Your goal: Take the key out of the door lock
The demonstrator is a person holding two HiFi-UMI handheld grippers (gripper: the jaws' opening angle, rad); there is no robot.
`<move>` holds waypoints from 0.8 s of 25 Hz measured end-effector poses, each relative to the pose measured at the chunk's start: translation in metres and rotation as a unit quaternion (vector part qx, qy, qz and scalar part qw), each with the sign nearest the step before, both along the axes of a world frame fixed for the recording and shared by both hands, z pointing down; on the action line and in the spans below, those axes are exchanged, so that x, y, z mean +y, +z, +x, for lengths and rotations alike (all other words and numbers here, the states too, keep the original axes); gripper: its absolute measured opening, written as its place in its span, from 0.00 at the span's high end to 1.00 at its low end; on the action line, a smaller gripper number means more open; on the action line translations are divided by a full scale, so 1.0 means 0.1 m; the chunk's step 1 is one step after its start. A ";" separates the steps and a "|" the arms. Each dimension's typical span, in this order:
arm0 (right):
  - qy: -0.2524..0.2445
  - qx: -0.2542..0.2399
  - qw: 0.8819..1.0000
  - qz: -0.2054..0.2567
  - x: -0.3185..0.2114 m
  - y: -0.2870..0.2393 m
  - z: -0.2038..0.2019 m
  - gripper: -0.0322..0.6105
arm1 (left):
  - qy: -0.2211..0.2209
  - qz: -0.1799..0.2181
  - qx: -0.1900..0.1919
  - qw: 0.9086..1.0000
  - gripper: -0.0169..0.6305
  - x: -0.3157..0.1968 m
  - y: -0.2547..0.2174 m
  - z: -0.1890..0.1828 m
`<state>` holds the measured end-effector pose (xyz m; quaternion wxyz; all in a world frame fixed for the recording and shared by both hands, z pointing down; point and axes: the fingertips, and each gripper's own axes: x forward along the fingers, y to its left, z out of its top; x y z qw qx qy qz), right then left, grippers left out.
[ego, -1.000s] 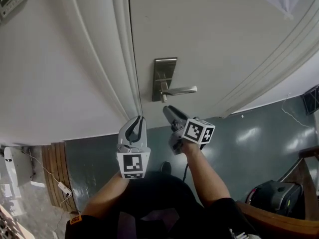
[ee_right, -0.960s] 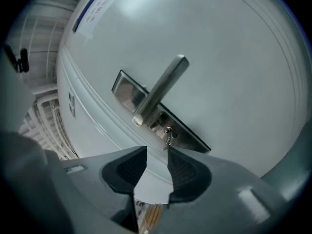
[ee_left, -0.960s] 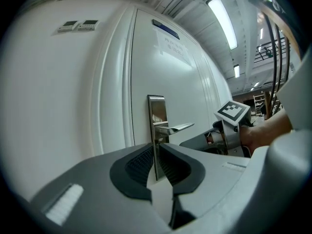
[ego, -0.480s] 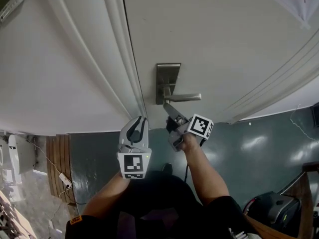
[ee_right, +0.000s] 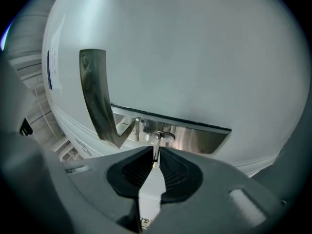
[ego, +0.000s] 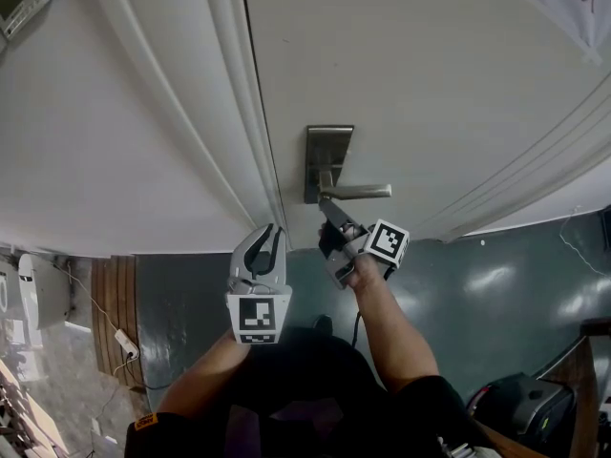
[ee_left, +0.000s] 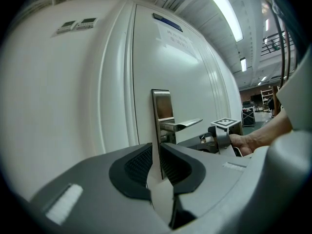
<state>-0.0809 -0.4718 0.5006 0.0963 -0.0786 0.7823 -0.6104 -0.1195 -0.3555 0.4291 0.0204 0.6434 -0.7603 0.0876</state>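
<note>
One thin hold: right tongs point(ee_right: 155, 156) have just closed on the key point(ee_right: 156, 147) below the handle point(ee_right: 95, 96); a crooked pull could slip. Left tongs point(ee_left: 157, 152) together.

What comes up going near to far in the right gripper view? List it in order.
The fingers of the right gripper, which have just been closing onto the key → key → lock plate → door.
</note>
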 end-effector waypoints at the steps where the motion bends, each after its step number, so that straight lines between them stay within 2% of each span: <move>1: 0.000 -0.001 1.000 -0.003 0.00 0.00 0.00 0.90 | 0.000 0.000 0.002 1.000 0.87 0.00 0.00 0.00; 15: 0.020 -0.021 0.998 -0.061 -0.03 0.04 -0.01 0.92 | 0.008 0.001 0.017 1.000 0.88 0.01 0.02 0.00; 20: 0.015 -0.023 0.998 -0.062 0.05 0.04 0.04 0.92 | 0.010 0.001 0.023 1.000 0.88 0.02 0.04 0.01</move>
